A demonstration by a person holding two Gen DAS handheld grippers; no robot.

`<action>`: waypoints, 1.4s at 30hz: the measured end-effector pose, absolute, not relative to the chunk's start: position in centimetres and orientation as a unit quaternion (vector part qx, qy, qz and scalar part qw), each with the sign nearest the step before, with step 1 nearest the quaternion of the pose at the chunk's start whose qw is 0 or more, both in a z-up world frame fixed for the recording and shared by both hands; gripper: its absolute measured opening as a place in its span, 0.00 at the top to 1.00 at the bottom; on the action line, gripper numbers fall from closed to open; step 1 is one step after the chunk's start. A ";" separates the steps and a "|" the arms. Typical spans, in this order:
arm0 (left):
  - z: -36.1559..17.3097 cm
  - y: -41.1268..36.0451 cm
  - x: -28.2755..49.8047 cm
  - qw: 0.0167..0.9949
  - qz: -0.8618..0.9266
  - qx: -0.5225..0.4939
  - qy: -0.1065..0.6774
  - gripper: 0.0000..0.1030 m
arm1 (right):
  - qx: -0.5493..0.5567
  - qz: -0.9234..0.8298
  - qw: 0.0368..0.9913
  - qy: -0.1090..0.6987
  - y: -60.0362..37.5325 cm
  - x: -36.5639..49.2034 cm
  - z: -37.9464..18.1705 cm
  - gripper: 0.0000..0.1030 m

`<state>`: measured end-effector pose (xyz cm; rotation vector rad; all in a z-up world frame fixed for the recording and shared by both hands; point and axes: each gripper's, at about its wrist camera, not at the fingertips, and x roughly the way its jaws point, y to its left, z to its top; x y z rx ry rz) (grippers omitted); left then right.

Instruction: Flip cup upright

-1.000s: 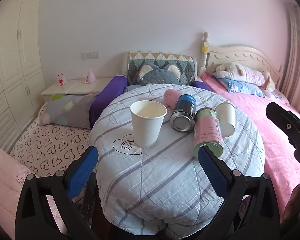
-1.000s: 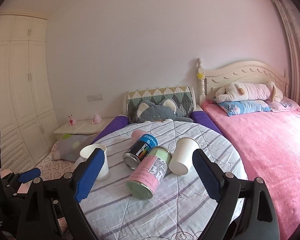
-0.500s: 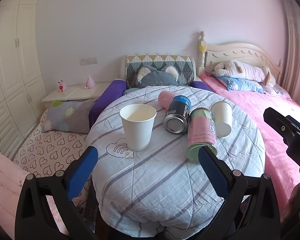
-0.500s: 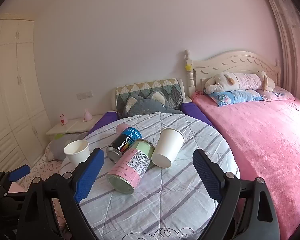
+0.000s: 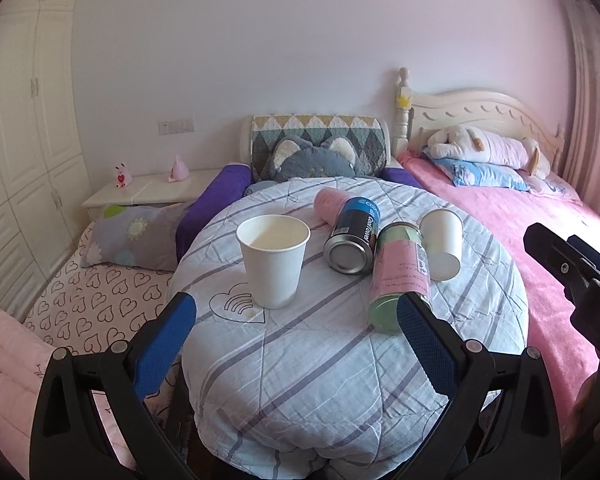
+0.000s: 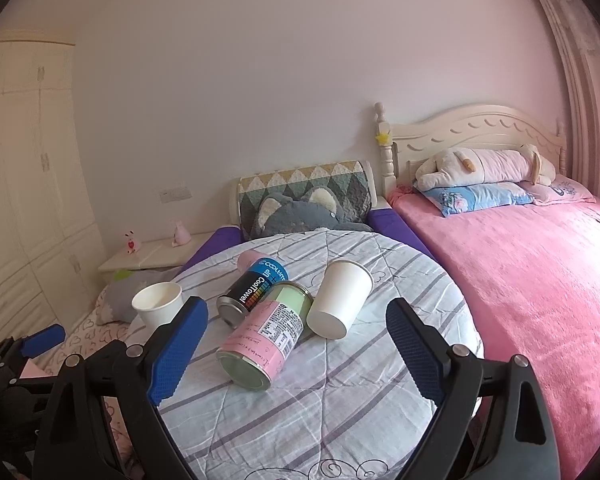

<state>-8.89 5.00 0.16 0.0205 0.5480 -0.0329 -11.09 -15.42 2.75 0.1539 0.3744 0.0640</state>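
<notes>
A white paper cup lies on its side on the round cloth-covered table, base toward me, at the right of the cans. A second white paper cup stands upright at the left. My left gripper is open and empty, hovering over the table's near part. My right gripper is open and empty, a short way in front of the fallen cup.
A pink and green can and a blue and black can lie on their sides mid-table, with a pink cup behind. A pink bed is at right, a nightstand at left.
Both grippers have drifted a little relative to the table, so the cups and cans shift slightly in view. Both stay open. No object on the table has moved.
</notes>
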 end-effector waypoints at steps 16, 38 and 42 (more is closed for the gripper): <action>-0.3 4.8 -8.4 0.961 -0.010 0.023 0.275 0.01 | 0.062 0.052 0.979 0.186 -14.5 -10.7 2.4 0.00; -1.2 4.8 -8.0 0.960 -0.010 0.027 0.279 0.01 | 0.072 0.044 0.976 0.201 -14.7 -10.1 1.7 0.00; -1.3 4.8 -7.8 0.959 -0.014 0.023 0.284 0.01 | 0.072 0.043 0.975 0.204 -14.6 -10.0 1.7 0.00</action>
